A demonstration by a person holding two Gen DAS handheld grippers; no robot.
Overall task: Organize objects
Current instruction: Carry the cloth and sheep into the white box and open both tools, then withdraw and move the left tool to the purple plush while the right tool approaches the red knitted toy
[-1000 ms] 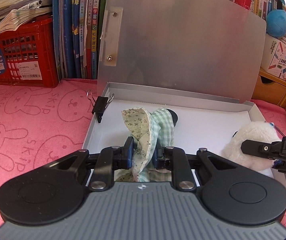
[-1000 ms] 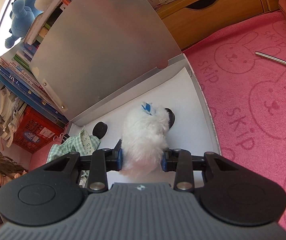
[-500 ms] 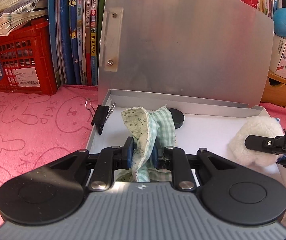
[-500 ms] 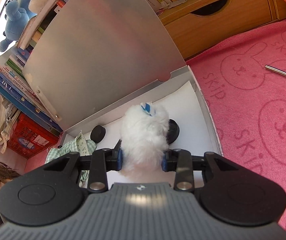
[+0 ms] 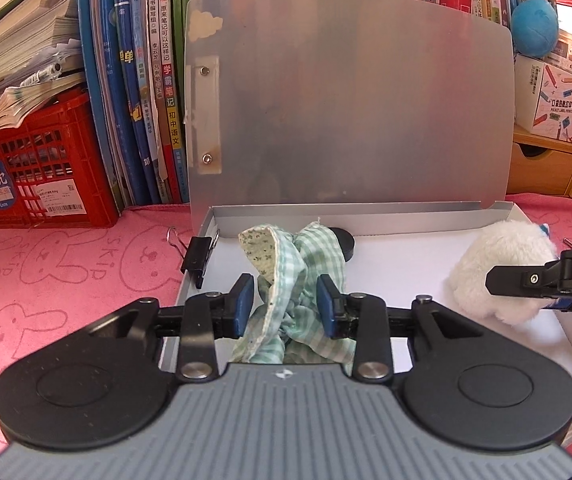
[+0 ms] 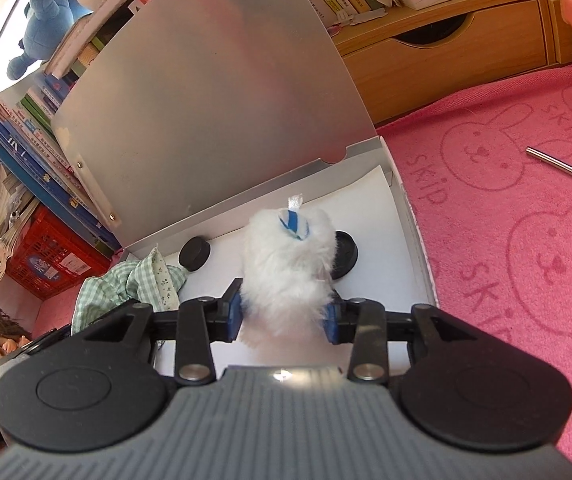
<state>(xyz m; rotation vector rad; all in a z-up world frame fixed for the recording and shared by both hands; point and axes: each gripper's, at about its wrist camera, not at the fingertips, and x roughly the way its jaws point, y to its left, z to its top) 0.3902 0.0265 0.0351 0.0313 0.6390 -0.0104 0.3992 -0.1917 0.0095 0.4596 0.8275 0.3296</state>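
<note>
**Silver box, both loads just let go**

Silver card makes up the biggest thing before us, the shallow box with its tall lid propped upright at the back, and that lid is our first worry: it stands on its own hinge line, and if either of us lifts out carelessly and clips it, we judge it could swing down over the jaws. The pink towel surface under the box looks soft, so a nudge might also slide the whole box.

Next, the white plush toy sits on the box floor towards its right end, between the right gripper jaws, which have just been opening. Fur still brushes the blue pads, so we suspect it may drag along when we draw back, and it leans against a black disc.

Then the green checked cloth, bunched on the box floor near the left wall, lies between the left gripper jaws. These too have just been opening: partly apart, a gap on the left pad, folds just beside the right. A loose fold could snag there. A binder clip sits on the box's left wall, near enough to knock loose.
</note>
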